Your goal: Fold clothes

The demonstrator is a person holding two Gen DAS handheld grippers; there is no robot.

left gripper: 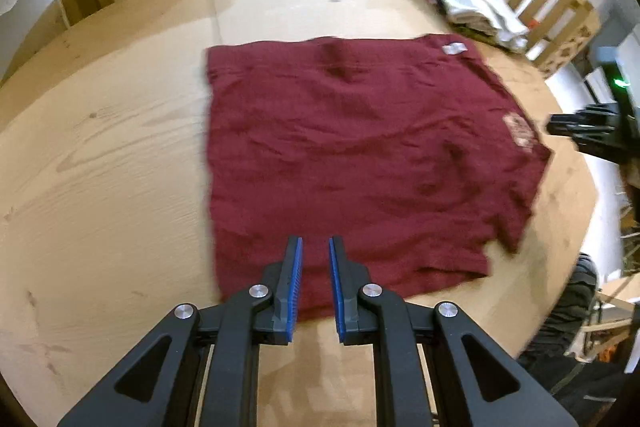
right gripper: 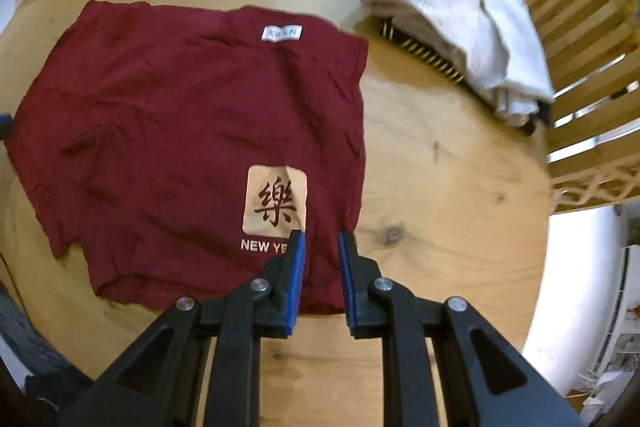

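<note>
We work on a plywood table [left gripper: 120, 147]; the left gripper [left gripper: 316, 247], jaws parted and empty, hangs over the maroon shirt's [left gripper: 340, 147] near hem; the right gripper [right gripper: 322, 239], likewise released, hovers by its corner; any fold wants matched edges; folded clothes [right gripper: 460, 15] sit beyond.

The maroon shirt [right gripper: 180, 115] was of matt, creased cloth, with a smooth tan print [right gripper: 275, 201] and a small white woven label [right gripper: 281, 33]. The table [left gripper: 100, 167] was pale wood with visible grain and knots. The white garment [right gripper: 460, 11] looked like ribbed cloth. The fence [right gripper: 580, 27] was of bare wooden slats.
</note>
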